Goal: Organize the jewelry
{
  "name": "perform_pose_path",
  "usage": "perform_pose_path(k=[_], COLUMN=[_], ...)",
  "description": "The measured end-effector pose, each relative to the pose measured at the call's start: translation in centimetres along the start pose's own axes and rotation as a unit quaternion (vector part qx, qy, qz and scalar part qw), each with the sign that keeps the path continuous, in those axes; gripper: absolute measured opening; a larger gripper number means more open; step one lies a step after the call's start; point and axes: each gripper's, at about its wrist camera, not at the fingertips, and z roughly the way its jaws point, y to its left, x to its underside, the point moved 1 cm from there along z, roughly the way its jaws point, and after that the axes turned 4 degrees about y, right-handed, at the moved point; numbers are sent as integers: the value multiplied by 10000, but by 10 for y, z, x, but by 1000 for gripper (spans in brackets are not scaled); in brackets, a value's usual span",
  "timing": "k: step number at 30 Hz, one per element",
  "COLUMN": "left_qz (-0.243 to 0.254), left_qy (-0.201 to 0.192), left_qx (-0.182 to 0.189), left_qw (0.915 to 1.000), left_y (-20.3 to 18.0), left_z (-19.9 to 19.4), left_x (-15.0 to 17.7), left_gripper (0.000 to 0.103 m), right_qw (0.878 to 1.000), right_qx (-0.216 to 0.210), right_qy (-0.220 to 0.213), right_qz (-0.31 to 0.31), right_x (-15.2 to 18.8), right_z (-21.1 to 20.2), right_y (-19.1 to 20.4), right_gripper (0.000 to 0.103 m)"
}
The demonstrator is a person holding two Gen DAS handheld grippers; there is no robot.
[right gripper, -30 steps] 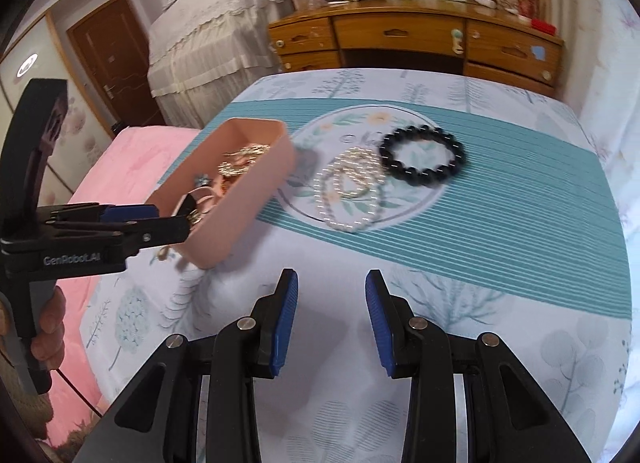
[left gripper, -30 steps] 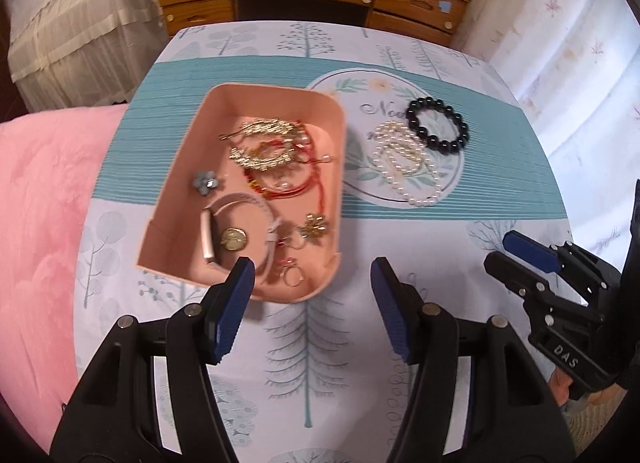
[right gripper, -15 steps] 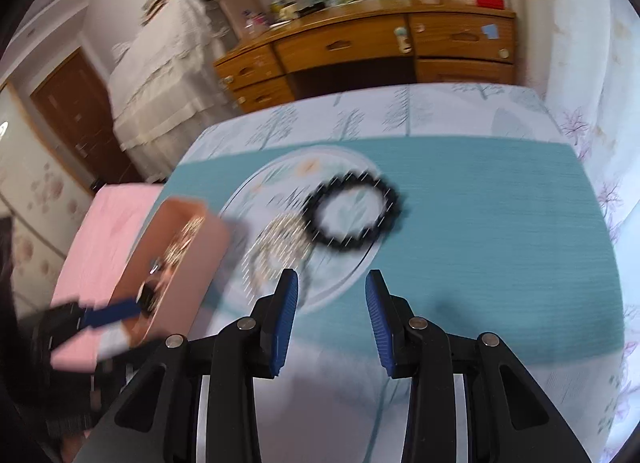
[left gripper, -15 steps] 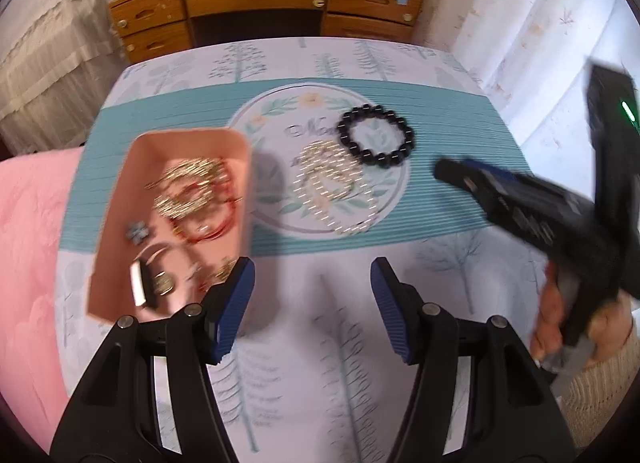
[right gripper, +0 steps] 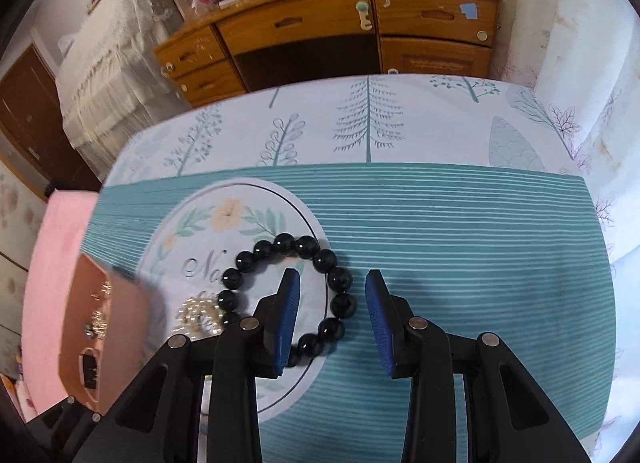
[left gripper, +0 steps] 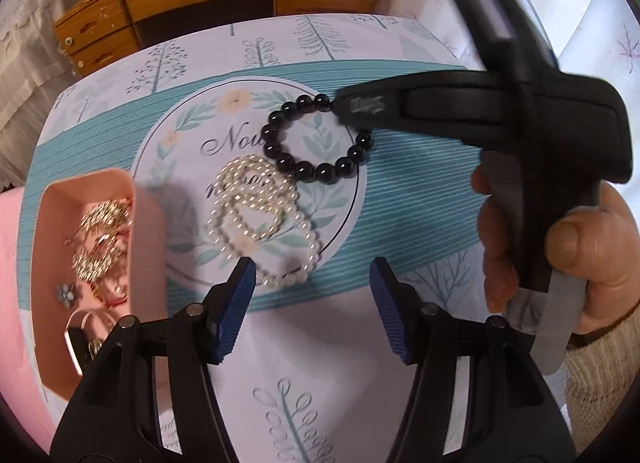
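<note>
Over the black bead bracelet (right gripper: 288, 295) the right gripper (right gripper: 332, 317) hangs unclenched, straddling its beads; left gripper (left gripper: 312, 303) gapes, narrowing, above the pearl necklace (left gripper: 260, 231).

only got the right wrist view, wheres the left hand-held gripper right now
Observer: The left hand-held gripper is open, pointing down at the near end of the pearls, with nothing between its pads.
Operator: whats in the pink box, i only see its side
Observer: The box holds gold chains, a small flower piece and some red cord.
Operator: do the pearls touch the black bracelet
Observer: The far loop of the pearls lies right against the near-left beads of the bracelet; I cannot tell whether they overlap.
</note>
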Motion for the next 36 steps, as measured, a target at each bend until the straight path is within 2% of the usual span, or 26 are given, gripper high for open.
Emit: perform_pose_path(k=[3, 8, 11, 15, 20, 21, 23, 26, 29, 36], left_qz=[95, -12, -84, -141, 72, 107, 157, 66, -95, -478], left_qy=[91, 191, 279, 321, 342, 347, 392, 513, 386, -244], left_qx=[-17, -46, -50, -76, -342, -325, -346, -237, -109, 254], left_qw=[9999, 9998, 9996, 9994, 9988, 9988, 9985, 9984, 9992, 9982], left_y=[-6, -5, -3, -1, -10, -13, -15, -14, -8, 18], left_z=[10, 20, 27, 33, 36, 36, 37, 34, 19, -59], left_x=[-4, -6, -7, -6, -7, -7, -9, -10, -10, -10], left_gripper=[45, 40, 31, 30, 29, 24, 6, 5, 5, 5], right_qw=[9996, 9977, 9977, 9992, 9982, 9979, 9973, 9964, 9960, 9951], right_qx=[199, 490, 586, 380, 72, -5, -86, -273, -409, -635], right_qy=[160, 182, 161, 75, 14, 6, -5, -49, -191, -537], right_qz=[-106, -431, -311, 128, 593, 653, 731, 796, 771, 541], right_x=[-3, 3, 11, 33, 78, 87, 104, 128, 144, 147], right_z=[15, 21, 16, 4, -20, -24, -34, -50, -70, -115], right_y=[2, 6, 0, -23, -50, -54, -60, -65, -68, -54], right_gripper=[31, 16, 15, 15, 15, 15, 15, 14, 14, 14])
